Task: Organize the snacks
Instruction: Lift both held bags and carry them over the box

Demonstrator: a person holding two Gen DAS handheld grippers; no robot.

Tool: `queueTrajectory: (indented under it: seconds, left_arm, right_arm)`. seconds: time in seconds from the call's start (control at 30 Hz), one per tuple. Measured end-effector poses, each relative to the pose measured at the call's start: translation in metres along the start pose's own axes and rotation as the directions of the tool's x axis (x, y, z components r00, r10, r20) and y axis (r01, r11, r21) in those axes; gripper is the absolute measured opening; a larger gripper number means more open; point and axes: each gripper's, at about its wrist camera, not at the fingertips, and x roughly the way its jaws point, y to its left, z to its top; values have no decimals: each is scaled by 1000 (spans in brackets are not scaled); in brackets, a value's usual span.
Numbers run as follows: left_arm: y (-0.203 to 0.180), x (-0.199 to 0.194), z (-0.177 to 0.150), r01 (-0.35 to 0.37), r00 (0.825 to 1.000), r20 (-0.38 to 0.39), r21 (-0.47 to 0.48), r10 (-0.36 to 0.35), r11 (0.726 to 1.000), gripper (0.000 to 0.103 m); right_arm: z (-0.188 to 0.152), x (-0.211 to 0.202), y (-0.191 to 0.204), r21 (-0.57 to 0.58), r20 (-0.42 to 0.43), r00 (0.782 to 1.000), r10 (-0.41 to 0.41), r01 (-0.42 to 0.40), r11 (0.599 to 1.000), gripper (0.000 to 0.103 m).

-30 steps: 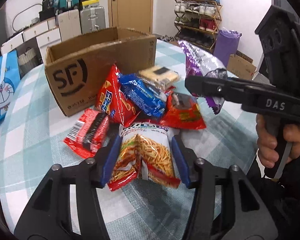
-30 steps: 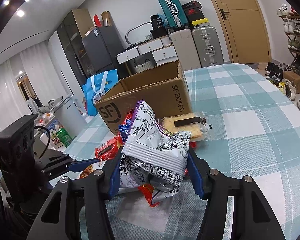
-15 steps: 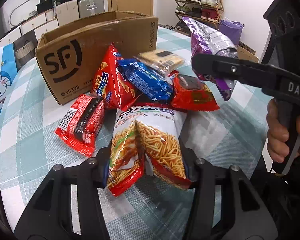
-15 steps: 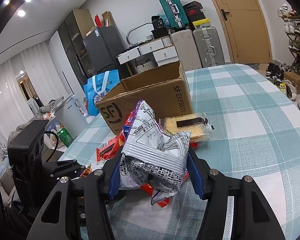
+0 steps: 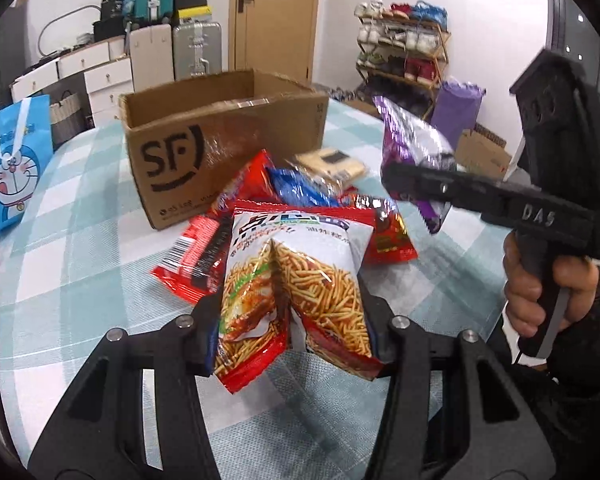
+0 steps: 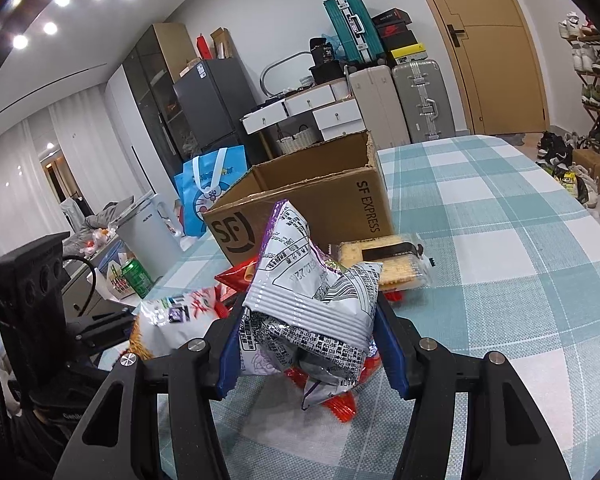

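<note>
My left gripper (image 5: pixel 290 320) is shut on a white and red bag of potato sticks (image 5: pixel 296 276) and holds it above the checked tablecloth. My right gripper (image 6: pixel 308 344) is shut on a silver and purple snack bag (image 6: pixel 312 304), also lifted; it also shows in the left wrist view (image 5: pixel 416 148). An open SF cardboard box (image 5: pixel 220 148) stands behind the snack pile: red bags (image 5: pixel 198 256), a blue bag (image 5: pixel 300 192) and a cracker pack (image 6: pixel 384 260). The box also shows in the right wrist view (image 6: pixel 312 204).
A blue Doraemon bag (image 5: pixel 12 168) stands at the table's left edge. A white kettle (image 6: pixel 148 228) and a green can (image 6: pixel 134 276) lie beyond the table. Suitcases, drawers and a shoe rack (image 5: pixel 404 56) line the walls.
My left gripper closed on the potato stick bag and lifted it off the table. My right gripper kept its hold on the silver bag and rose slightly.
</note>
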Motion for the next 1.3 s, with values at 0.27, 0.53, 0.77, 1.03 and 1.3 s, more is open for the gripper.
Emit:
queueTrajectory:
  seconds: [0.27, 0.53, 0.77, 1.03, 1.3]
  left_arm:
    - [9, -30, 11, -35, 995, 92, -67, 42, 997, 49]
    - [25, -52, 37, -76, 983, 153, -140, 98, 987, 49]
    - [40, -53, 61, -113, 972, 186, -181, 147, 977, 49]
    - [49, -34, 95, -130, 966, 193, -213, 172, 968, 49]
    - [58, -5, 119, -156, 963, 183, -229, 200, 961, 49]
  right_arm:
    - [4, 3, 4, -12, 1, 1000, 11, -11, 1000, 58]
    - [18, 8, 15, -31, 5, 999, 37, -37, 999, 58]
    - [37, 14, 21, -32, 14, 998, 54, -54, 998, 58]
    - [68, 30, 19, 13, 14, 997, 77, -77, 997, 58]
    - [99, 43, 12, 59, 16, 997, 76, -77, 995, 59]
